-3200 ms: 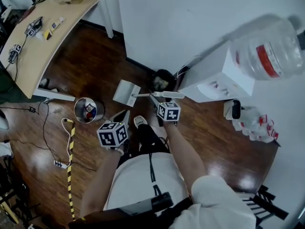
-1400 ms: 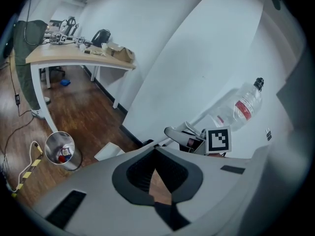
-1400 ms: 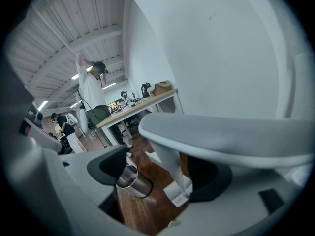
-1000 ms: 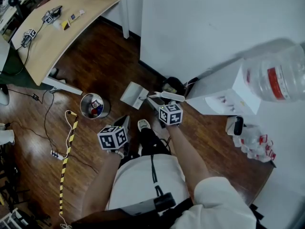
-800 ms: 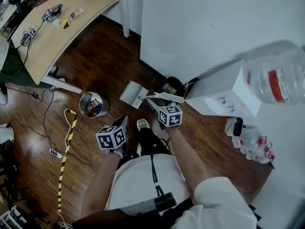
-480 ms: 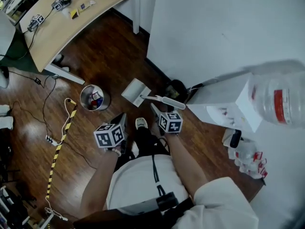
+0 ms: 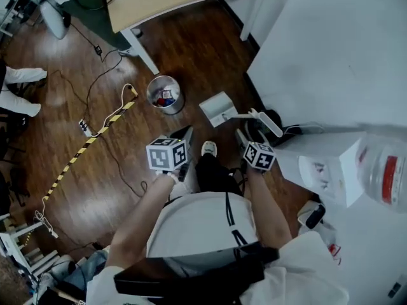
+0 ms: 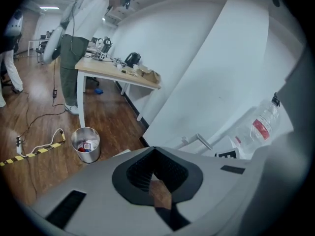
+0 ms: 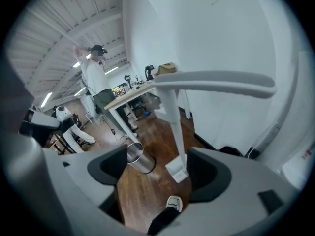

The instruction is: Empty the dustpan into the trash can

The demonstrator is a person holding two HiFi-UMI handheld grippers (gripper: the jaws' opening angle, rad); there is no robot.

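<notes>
The dustpan [image 7: 218, 108] stands on the wooden floor [image 7: 114, 164] by the white wall, near the trash can [image 7: 165, 94] but apart from it. The right claw [image 9: 157, 157] gapes wide with the dustpan's upright handle between its jaws, ungripped; the left claw [image 8: 152, 149] is pinched together, empty.

The dark wood floor [image 7: 95, 189] carries the trash can [image 7: 165, 94], which stands upright. Just right of the can, the dustpan [image 7: 218, 108] sits with its pan on the boards. From the can's left side a yellow-and-black striped cable [image 7: 89, 143] trails away, with a power strip [image 7: 84, 127] beside it. Beyond the can stands a desk leg [image 7: 141, 51]. Nearer than the can, a shoe [image 7: 208, 149] is planted.
</notes>
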